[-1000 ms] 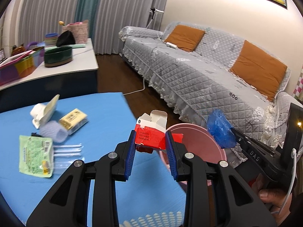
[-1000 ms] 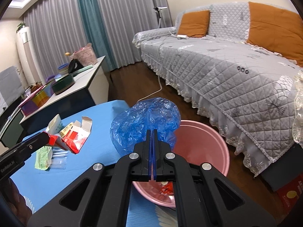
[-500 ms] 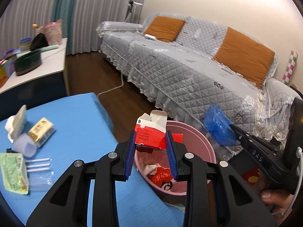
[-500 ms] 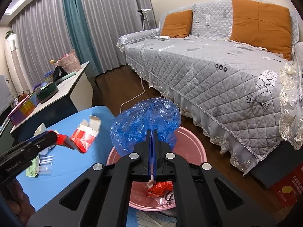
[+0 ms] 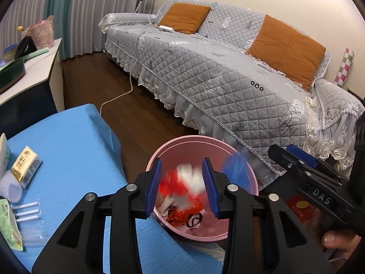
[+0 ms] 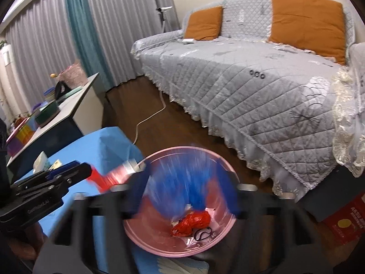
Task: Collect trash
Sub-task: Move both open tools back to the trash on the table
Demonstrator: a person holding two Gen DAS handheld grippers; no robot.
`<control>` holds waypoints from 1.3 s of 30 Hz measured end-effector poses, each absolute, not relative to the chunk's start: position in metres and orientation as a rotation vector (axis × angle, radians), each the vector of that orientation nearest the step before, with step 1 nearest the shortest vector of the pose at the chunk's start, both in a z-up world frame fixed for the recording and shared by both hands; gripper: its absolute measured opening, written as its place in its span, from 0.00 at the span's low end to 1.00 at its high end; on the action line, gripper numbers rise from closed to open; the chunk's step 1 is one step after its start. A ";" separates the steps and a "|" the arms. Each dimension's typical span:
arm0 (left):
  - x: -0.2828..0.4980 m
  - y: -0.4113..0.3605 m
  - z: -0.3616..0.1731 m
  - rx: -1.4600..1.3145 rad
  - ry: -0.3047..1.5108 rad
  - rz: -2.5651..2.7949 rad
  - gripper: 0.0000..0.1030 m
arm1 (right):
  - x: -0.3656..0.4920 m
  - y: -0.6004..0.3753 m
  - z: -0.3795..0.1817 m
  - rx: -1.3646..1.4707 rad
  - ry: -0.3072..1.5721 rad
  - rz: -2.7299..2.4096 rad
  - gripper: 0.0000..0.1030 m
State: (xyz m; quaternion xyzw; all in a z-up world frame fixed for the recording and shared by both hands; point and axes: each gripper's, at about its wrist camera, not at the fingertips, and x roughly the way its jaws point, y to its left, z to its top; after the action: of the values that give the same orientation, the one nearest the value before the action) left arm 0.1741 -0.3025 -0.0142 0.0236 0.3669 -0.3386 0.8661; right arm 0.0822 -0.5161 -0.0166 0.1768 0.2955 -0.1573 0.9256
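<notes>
My left gripper is open above the pink bin. The red and white carton is a blur between and below its fingers, falling into the bin. My right gripper is open over the same bin, its fingers blurred by motion. The blue plastic bag is a blurred streak dropping between them; it also shows in the left wrist view. Red wrappers lie at the bin's bottom. The right gripper shows in the left wrist view.
The blue table holds a yellow packet, white straws, a green packet and a tissue pack at the left. A grey sofa stands behind the bin. A side table stands at the left.
Both grippers have opened over the bin. The red carton has left the left gripper and the blue bag has left the right gripper; both are falling.
</notes>
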 end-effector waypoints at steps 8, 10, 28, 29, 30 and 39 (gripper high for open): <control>0.167 -0.268 0.001 0.019 0.750 -0.667 0.36 | 0.087 -0.501 -0.011 0.345 0.583 -0.295 0.59; 0.163 -0.255 0.009 0.015 0.736 -0.651 0.36 | 0.087 -0.495 -0.009 0.337 0.577 -0.280 0.59; 0.139 -0.085 0.073 -0.020 0.621 -0.437 0.36 | 0.105 -0.386 0.006 0.250 0.554 -0.020 0.35; 0.140 -0.076 0.074 -0.021 0.619 -0.421 0.36 | 0.106 -0.379 0.006 0.246 0.556 -0.004 0.32; 0.141 -0.065 0.074 -0.023 0.616 -0.401 0.36 | 0.107 -0.372 0.006 0.243 0.559 0.014 0.31; 0.150 0.021 0.046 -0.125 0.644 -0.230 0.35 | 0.127 -0.309 -0.004 0.217 0.602 0.144 0.28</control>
State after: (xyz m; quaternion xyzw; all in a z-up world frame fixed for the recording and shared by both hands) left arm 0.1496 0.0207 0.0464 -0.0612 0.3156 -0.1129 0.9402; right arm 0.1270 -0.3090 -0.0037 0.1065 0.2954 0.0708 0.9468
